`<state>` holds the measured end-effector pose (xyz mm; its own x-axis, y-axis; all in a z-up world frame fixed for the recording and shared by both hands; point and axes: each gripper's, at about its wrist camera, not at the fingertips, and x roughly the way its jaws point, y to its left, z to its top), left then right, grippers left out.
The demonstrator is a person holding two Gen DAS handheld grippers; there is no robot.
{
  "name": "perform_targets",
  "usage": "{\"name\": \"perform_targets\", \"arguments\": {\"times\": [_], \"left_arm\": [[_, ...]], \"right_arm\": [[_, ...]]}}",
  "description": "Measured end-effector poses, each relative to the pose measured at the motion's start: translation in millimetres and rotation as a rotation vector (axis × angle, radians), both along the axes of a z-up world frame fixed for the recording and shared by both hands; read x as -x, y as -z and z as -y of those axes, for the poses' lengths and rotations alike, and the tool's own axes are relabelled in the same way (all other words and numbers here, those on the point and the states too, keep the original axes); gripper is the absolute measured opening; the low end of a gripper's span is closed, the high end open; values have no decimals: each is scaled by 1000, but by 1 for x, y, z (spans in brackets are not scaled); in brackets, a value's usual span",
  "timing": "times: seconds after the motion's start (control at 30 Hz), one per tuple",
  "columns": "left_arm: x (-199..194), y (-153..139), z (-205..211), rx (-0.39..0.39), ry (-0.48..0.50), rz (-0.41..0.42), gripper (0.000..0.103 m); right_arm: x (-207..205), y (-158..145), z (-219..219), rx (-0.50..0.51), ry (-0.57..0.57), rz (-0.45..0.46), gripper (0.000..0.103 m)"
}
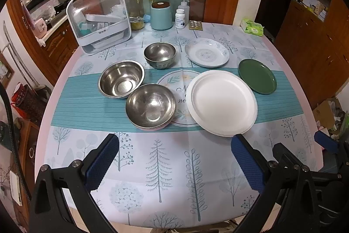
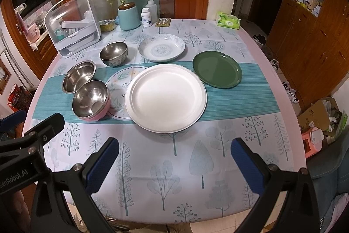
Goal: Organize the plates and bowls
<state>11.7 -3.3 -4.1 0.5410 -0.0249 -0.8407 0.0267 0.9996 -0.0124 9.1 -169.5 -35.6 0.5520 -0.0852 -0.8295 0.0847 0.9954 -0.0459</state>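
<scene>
Three steel bowls sit left of centre on the table: a pink-based bowl (image 1: 151,106) (image 2: 91,99) nearest, a shallow steel bowl (image 1: 121,79) (image 2: 79,76) behind it to the left, and a grey-green bowl (image 1: 159,54) (image 2: 113,53) further back. To the right lie a large white plate (image 1: 221,102) (image 2: 165,97), a green plate (image 1: 257,76) (image 2: 217,69) and a patterned plate (image 1: 206,52) (image 2: 161,47). My left gripper (image 1: 174,152) and right gripper (image 2: 174,156) both hover open over the table's near edge, holding nothing.
A white dish rack (image 1: 100,19) (image 2: 72,24) stands at the back left. A teal canister (image 1: 161,15), bottles (image 1: 180,18), a blister pack (image 1: 195,25) and a tissue pack (image 1: 252,27) line the far edge. Boxes (image 2: 320,115) and shoes (image 2: 290,92) lie on the floor to the right.
</scene>
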Motion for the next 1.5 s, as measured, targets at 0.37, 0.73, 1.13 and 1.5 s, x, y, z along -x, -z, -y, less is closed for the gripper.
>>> {"name": "perform_targets", "arguments": {"times": [0.37, 0.73, 1.13, 1.5], "left_arm": [[-4, 0, 2, -11, 3, 3, 102], [-15, 2, 10, -9, 6, 16, 102], [-61, 1, 29, -21, 45, 108, 102], [-159, 60, 45, 20, 211, -79, 102]], "right_arm": [[0, 1, 2, -7, -2, -2, 103], [-12, -2, 4, 1, -12, 16, 103], [-46, -2, 45, 3, 7, 35, 103], [-114, 54, 103, -83, -16, -113, 81]]}}
